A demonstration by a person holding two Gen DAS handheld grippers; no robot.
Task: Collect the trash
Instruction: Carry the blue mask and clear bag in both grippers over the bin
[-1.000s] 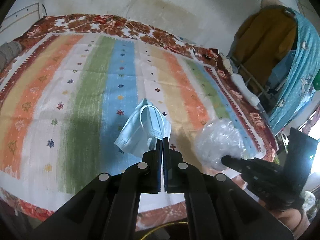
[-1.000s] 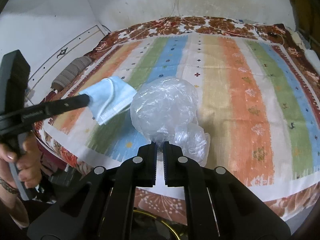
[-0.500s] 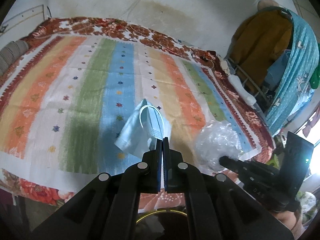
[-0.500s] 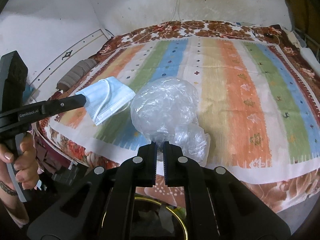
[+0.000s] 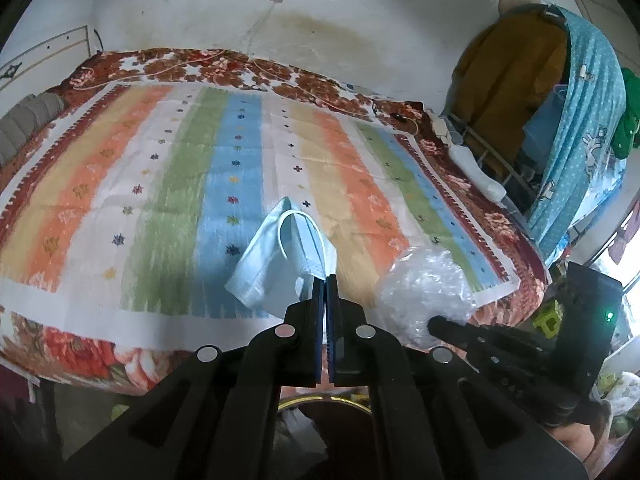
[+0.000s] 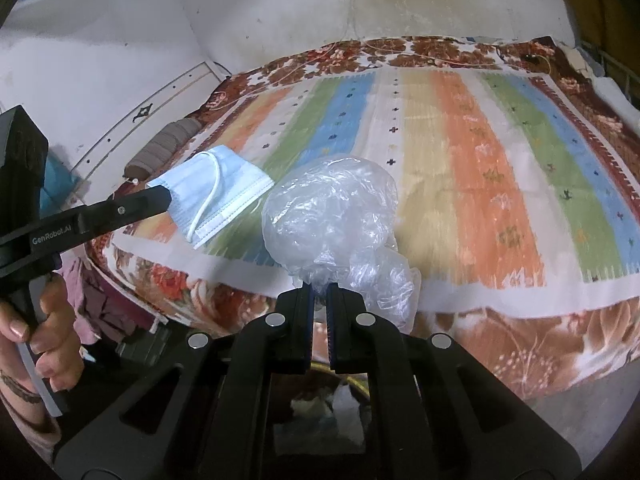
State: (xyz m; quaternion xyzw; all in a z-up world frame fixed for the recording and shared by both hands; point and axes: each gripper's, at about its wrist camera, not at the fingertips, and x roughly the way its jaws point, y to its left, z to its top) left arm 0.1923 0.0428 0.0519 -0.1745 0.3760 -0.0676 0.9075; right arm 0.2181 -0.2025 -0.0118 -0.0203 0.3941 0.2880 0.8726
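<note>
Left gripper [image 5: 326,280] clamped on pale blue pleated face mask [image 5: 276,264], frame centre | right gripper [image 6: 319,288] clamped on crumpled clear plastic bag [image 6: 332,216], centre | striped multicolour bedspread [image 6: 472,160] behind both, upper frame.

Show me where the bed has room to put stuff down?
Nearly the whole striped blanket is bare, from the floral border to the wall. Crowding is only at the near edge, where the face mask and plastic bag hang from the grippers.

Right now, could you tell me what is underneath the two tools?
Below the right tool sits a gold-rimmed bin holding pale crumpled trash. The tool bodies cover most of it, so its other contents stay hidden.
</note>
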